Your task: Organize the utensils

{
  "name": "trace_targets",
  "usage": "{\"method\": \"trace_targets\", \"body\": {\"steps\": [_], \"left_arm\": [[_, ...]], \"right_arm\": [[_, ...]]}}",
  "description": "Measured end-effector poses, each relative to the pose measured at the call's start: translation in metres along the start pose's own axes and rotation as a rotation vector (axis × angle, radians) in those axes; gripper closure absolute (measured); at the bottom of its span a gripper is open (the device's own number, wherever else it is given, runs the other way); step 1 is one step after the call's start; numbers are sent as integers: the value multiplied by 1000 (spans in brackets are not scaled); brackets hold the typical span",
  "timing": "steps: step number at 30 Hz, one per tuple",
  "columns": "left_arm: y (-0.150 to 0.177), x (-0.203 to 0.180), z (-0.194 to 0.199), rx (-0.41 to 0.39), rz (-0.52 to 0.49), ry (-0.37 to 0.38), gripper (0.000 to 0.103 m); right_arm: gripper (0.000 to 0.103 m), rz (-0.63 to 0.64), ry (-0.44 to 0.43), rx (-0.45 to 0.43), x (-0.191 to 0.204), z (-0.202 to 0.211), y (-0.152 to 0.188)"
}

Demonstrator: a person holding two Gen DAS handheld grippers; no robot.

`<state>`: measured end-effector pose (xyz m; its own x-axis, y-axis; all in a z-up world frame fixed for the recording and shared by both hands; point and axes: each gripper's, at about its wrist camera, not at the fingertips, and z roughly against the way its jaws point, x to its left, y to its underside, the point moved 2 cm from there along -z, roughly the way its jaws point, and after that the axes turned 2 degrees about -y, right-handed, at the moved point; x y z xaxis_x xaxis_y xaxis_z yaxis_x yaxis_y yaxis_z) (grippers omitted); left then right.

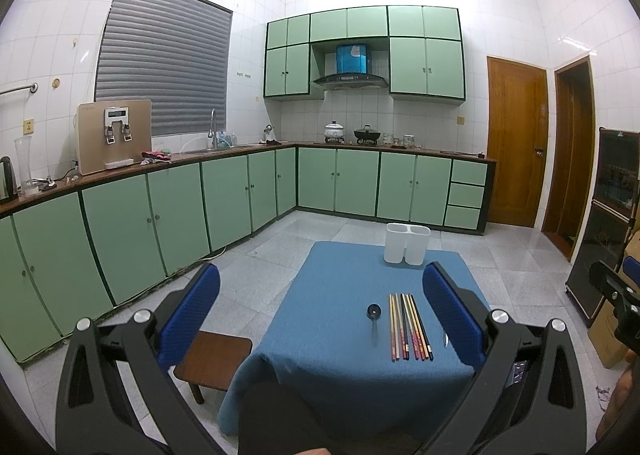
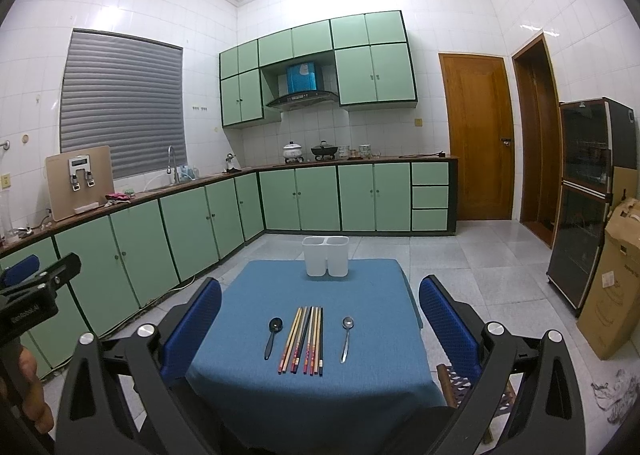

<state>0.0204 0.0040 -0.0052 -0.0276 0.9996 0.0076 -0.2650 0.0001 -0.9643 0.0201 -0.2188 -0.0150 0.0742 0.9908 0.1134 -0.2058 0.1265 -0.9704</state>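
A small table with a blue cloth [image 2: 360,287] holds several chopsticks [image 2: 304,339] in a row, a black spoon [image 2: 273,335] to their left and a metal spoon [image 2: 346,337] to their right. A white two-compartment holder [image 2: 326,255] stands at the table's far edge. In the left wrist view I see the chopsticks [image 1: 408,325], the black spoon [image 1: 373,321], a bit of the metal spoon [image 1: 445,339] and the holder [image 1: 406,243]. My left gripper [image 1: 320,319] and right gripper [image 2: 320,331] are both open and empty, held back above the table's near edge.
A wooden stool [image 1: 212,359] stands left of the table and another stool [image 2: 460,379] at its right. Green cabinets [image 2: 200,223] run along the left and back walls. A dark cabinet [image 2: 588,195] and a cardboard box [image 2: 612,287] stand at the right.
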Motion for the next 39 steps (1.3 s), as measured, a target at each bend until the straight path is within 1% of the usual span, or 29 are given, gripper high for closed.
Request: {"method": "trace_targets", "body": {"steps": [39], "left_arm": [[-2,0,-3,6,12,7,5]], "right_arm": [[6,1,7,1,-1,0,-3]]}}
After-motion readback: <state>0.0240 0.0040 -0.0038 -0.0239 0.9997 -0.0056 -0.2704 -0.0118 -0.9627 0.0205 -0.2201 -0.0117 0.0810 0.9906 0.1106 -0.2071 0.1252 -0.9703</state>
